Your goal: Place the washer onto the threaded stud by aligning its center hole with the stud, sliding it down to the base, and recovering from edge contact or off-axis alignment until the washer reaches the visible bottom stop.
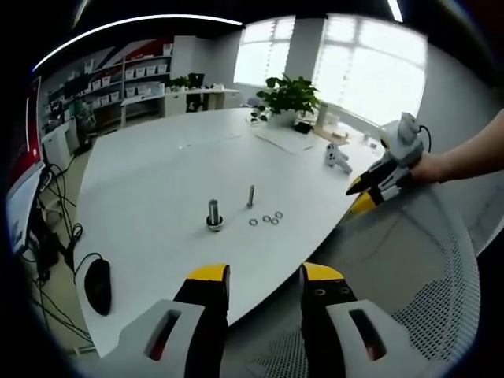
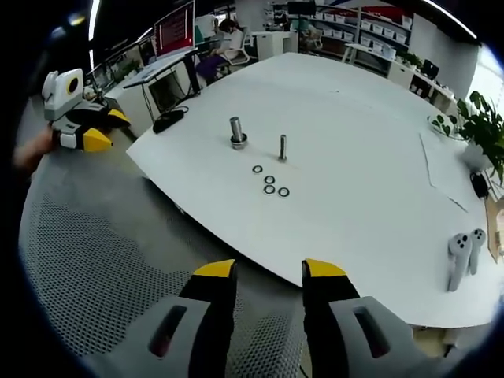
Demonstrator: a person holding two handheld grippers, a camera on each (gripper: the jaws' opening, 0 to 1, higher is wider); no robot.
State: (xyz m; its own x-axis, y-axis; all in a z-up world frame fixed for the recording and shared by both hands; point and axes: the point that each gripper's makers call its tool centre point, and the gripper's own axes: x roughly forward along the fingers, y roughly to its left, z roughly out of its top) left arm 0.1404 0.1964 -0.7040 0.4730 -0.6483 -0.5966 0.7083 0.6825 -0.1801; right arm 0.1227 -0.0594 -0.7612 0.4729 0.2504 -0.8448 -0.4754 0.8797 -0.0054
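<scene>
Both yellow-tipped grippers, left gripper and right gripper, hang wide and empty off the white table; the four small steel washers lie so close together that picking one risks nudging its neighbours or missing the thin threaded stud.

Bright daylight from blown-out windows, ceiling light strips glowing overhead, white table evenly lit with faint shadows, strong fisheye bending at edges, slight softness throughout.

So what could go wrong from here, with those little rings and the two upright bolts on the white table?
The four washers lie flat and close together, so the open right gripper might nudge neighbours or fail to lift just one. They are also tiny, so one could slip and roll away. The thin stud stands close to the thicker stud, so a gripper could bump either.
</scene>
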